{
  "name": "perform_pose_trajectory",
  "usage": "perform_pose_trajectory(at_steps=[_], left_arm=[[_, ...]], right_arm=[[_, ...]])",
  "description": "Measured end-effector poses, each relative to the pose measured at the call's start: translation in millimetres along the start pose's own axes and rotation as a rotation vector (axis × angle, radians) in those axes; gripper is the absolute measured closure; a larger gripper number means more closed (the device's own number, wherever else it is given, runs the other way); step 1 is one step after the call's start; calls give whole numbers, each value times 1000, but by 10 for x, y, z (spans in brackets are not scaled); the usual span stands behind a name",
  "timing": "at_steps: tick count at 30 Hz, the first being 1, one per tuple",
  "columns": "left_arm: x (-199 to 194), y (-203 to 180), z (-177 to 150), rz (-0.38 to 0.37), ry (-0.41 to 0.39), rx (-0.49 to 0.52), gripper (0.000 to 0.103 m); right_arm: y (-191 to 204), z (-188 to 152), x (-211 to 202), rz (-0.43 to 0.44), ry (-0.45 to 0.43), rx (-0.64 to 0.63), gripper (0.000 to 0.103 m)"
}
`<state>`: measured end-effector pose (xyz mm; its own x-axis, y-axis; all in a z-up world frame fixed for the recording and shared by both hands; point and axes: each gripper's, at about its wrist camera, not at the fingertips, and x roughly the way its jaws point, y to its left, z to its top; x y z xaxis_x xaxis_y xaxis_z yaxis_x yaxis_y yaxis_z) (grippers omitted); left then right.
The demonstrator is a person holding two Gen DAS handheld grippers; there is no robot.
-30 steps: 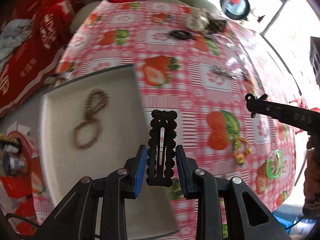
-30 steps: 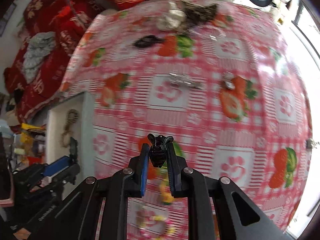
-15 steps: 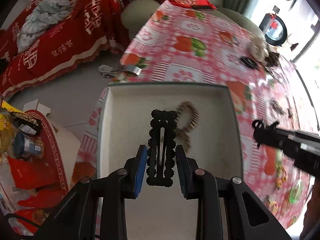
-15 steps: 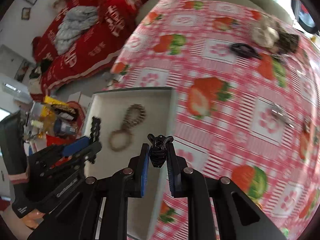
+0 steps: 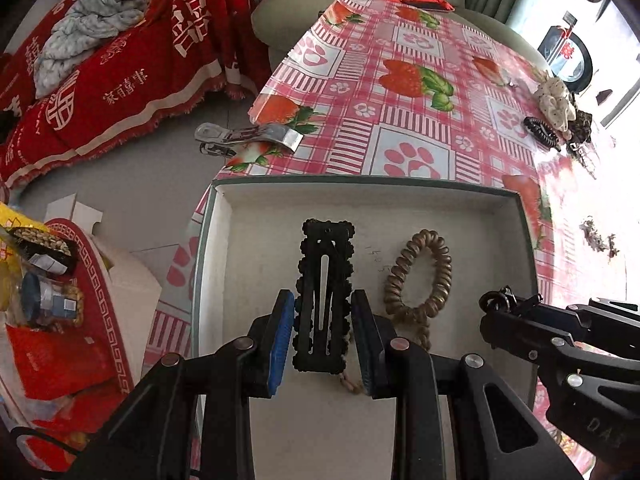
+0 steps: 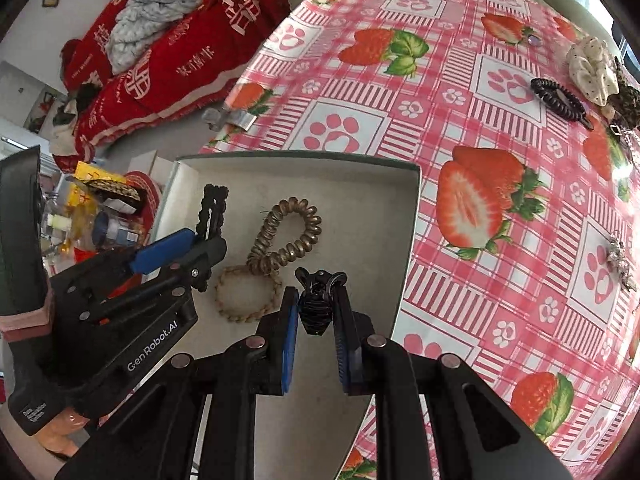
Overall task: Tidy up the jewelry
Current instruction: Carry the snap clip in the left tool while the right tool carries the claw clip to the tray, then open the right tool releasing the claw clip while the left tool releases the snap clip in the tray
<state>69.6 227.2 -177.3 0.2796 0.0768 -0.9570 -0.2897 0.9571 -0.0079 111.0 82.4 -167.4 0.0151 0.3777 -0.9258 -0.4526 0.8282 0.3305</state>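
**Two clips held over the tray, two hair ties already inside**

Left wrist view: the left gripper [image 5: 323, 332] is clamped on one flat black snap clip [image 5: 324, 292], which stands upright between the blue pads at lower centre, over the white tray [image 5: 224, 264]. In the tray I count two things: a bronze spiral hair tie [image 5: 418, 276] right of the clip, and a bit of a beige braided tie [image 5: 352, 386] peeking out below the gripper's fingers. The right gripper [image 5: 500, 308] pokes in from the right edge, over the tray's right side. On the strawberry-print bench [image 5: 400, 120] there's one metal clamp [image 5: 248, 136] at the edge, upper left of the tray, plus one black spiral tie [image 5: 542, 130] and one cream scrunchie [image 5: 556, 104] at upper right.

Right wrist view: the right gripper [image 6: 317, 312] is pinched on one small black claw clip [image 6: 318, 304], low centre, above the tray's [image 6: 408, 240] right part. Same two ties in there: the bronze spiral [image 6: 286, 236] and the braided ring [image 6: 246, 296], touching each other. The left gripper [image 6: 200, 248] with its snap clip [image 6: 212, 212] sits at the left. One black spiral tie [image 6: 556, 98] and one scrunchie [image 6: 592, 70] at upper right.
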Motion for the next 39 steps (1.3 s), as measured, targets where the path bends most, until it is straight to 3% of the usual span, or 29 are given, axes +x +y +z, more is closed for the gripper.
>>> perform_pose_trajectory(at_steps=[17, 19, 21, 32, 33, 35, 39], left_arm=[[138, -18, 25, 25, 27, 17, 66], [134, -13, 27, 22, 30, 10, 66], [131, -8, 33, 27, 33, 7, 66], [76, -11, 43, 49, 18, 20, 65], [69, -24, 43, 50, 17, 23, 63], [39, -47, 42, 53, 6, 22, 15], [-62, -132, 54, 61, -32, 39, 12]], right_arm=[[43, 1, 289, -50, 26, -50, 83], [67, 16, 297, -41, 30, -56, 77], [97, 19, 291, -34, 27, -59, 62], [164, 2, -100, -24, -55, -93, 61], [154, -14, -152, -25, -65, -88, 61], [123, -50, -257, -26, -85, -67, 60], [-16, -170, -454, -35, -113, -23, 57]])
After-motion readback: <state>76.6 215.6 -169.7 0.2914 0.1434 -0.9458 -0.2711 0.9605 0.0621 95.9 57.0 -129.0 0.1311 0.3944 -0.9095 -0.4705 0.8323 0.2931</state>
